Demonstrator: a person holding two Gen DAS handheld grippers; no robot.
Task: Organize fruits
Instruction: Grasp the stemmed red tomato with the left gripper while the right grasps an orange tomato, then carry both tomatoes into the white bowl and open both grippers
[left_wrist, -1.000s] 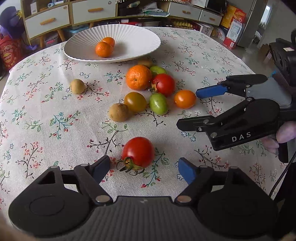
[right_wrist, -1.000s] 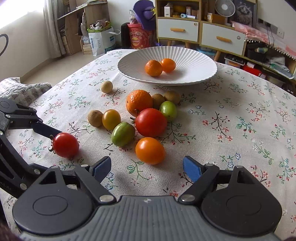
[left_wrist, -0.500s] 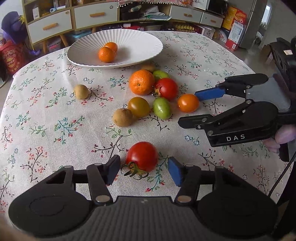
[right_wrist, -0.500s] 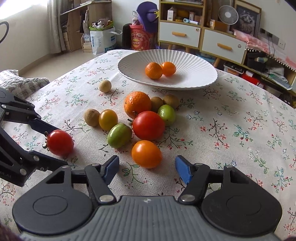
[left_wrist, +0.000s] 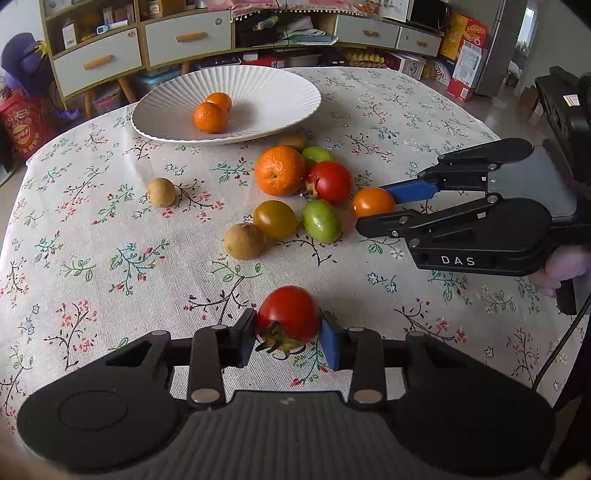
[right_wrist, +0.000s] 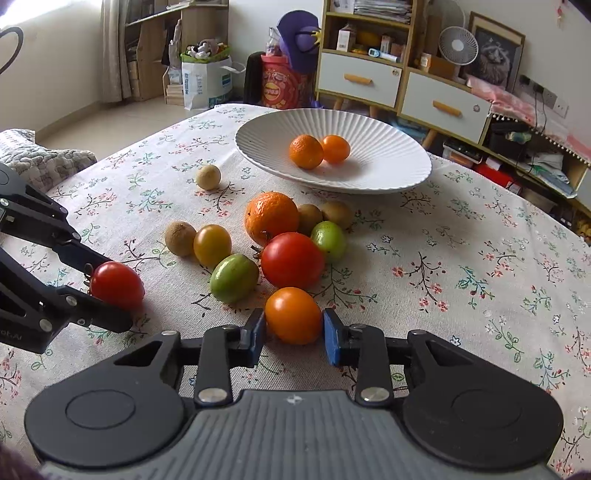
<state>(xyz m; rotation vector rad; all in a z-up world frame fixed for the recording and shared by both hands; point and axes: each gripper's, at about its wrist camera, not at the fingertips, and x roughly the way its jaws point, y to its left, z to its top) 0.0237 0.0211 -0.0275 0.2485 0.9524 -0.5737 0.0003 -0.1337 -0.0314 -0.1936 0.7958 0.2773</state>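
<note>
Our left claw (left_wrist: 288, 338) closes on the red tomato (left_wrist: 289, 314), our right claw (right_wrist: 293, 336) on the orange tomato (right_wrist: 293, 315); the white plate (right_wrist: 388, 173) lies ahead toward the worktop's far edge.

Lived-in home (floral tablecloth (right_wrist: 461, 266), drawer cabinet (right_wrist: 402, 88))

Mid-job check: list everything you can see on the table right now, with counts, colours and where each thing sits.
plate: 1, white ribbed, far side of the table
small oranges: 2, orange, in the plate
large orange: 1, orange, top of the cluster
red tomatoes: 2, one mid-cluster, one between the left pads
orange tomato: 1, between the right pads
yellow tomato: 1, cluster's left
green fruits: 2, in the cluster
brown fruits: 4, three by the cluster, a paler one apart
tablecloth: 1, floral
left hand-held gripper: closing on red tomato
right hand-held gripper: closing on orange tomato
</note>
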